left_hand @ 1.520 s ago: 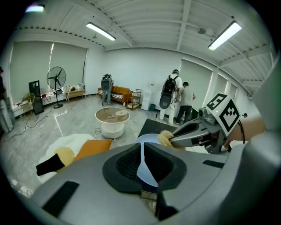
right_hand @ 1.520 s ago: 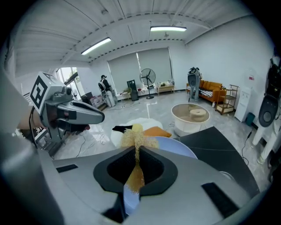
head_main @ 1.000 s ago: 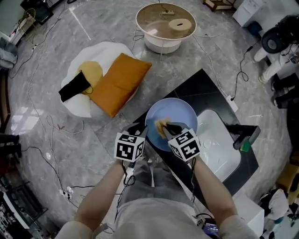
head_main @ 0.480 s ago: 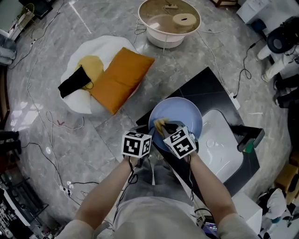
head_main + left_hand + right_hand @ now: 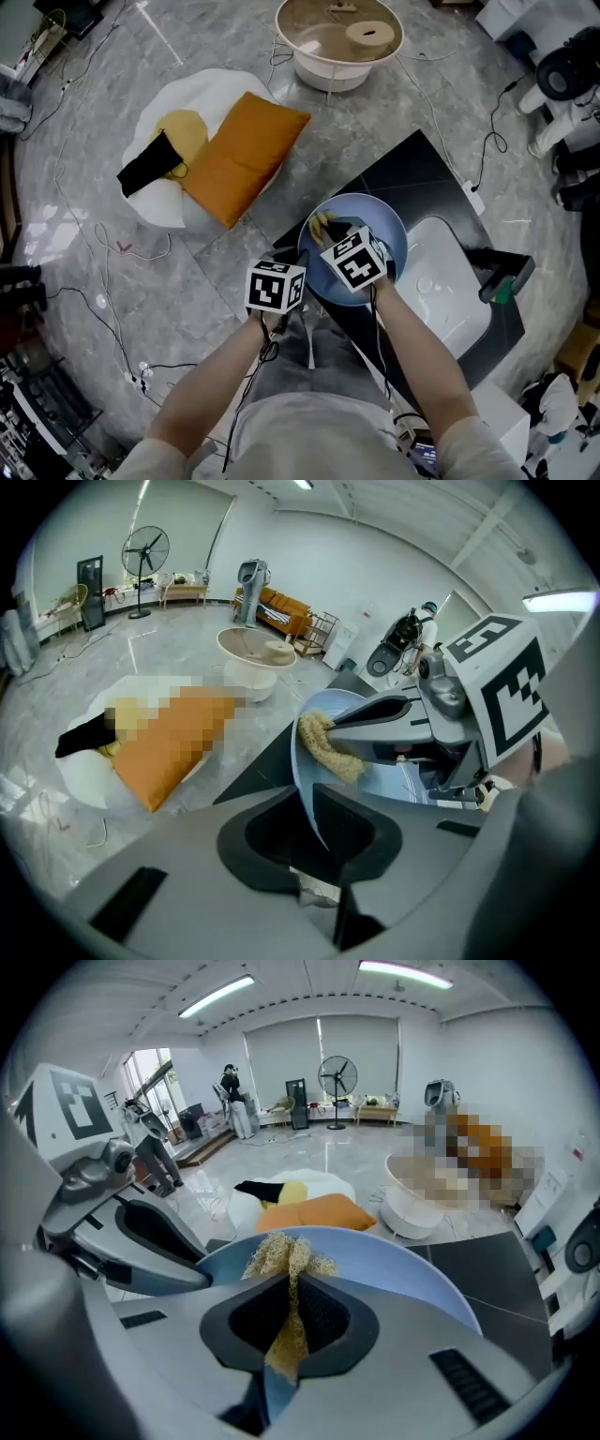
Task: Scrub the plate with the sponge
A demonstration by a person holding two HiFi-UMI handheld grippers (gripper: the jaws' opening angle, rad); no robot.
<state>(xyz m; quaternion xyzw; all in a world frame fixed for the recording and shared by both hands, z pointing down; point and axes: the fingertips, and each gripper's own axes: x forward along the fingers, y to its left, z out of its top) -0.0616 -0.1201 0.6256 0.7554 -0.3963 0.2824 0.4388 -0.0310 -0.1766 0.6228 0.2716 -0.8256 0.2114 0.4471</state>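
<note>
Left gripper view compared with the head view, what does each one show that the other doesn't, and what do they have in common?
Only the left gripper view shows the left tool close up: its jaws, which have just been closing, pinch the rim of the blue plate. It also shows a standing fan far behind. Only the head view shows the white sink and the person's forearms. Both show the plate, the right tool clamped on the sponge at the plate's face, and the orange cushion.

L gripper point(image 5: 316, 803) jaws just closing on plate point(image 5: 382, 228) rim; R gripper point(image 5: 291, 1305) jaws tight on sponge point(image 5: 286, 1255).
</note>
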